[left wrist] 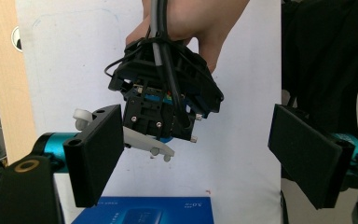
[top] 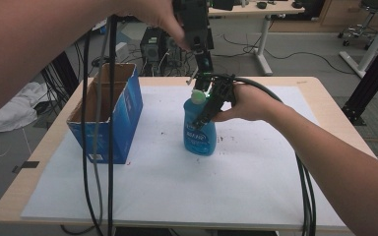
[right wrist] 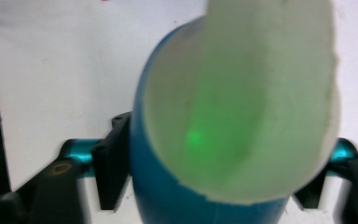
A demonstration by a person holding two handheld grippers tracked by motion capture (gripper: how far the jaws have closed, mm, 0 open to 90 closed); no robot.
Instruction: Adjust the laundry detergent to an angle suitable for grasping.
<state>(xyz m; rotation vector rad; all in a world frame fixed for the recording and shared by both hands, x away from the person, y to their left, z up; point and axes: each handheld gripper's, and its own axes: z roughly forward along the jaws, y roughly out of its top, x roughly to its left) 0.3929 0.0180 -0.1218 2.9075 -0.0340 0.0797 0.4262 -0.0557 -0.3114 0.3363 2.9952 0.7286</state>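
Scene: a person at a white-covered table (top: 256, 196) works a hand-held gripper in each hand, seen from the high view.
Bottle: a blue plastic bottle (top: 200, 129) with a pale cap (top: 198, 95) stands upright near the table's middle, a little toward 12 o'clock.
Box: an open blue cardboard box (top: 112, 115) sits at the bottle's 9 o'clock, well apart from it.
Right gripper: the right gripper (top: 207, 109) comes in from 3 o'clock; its own view shows a jaw on either side of the bottle's blue body just under the cap (right wrist: 242, 93), closed onto it as far as can be judged.
Left gripper: the left gripper (top: 200, 59) hangs above the bottle at 12 o'clock, its jaws spread wide and holding nothing, as the left gripper view shows.
Handling: likely a smooth, somewhat squeezable shell, slippery under flat pads; how full it is cannot be told, so its weight is a guess.
Where to hold: the upper body below the cap looks the firmest place; a hard pinch lower down could dent the wall, and a high grip may let a full bottle swing.
Risk: a tall bottle can tip if nudged sideways.
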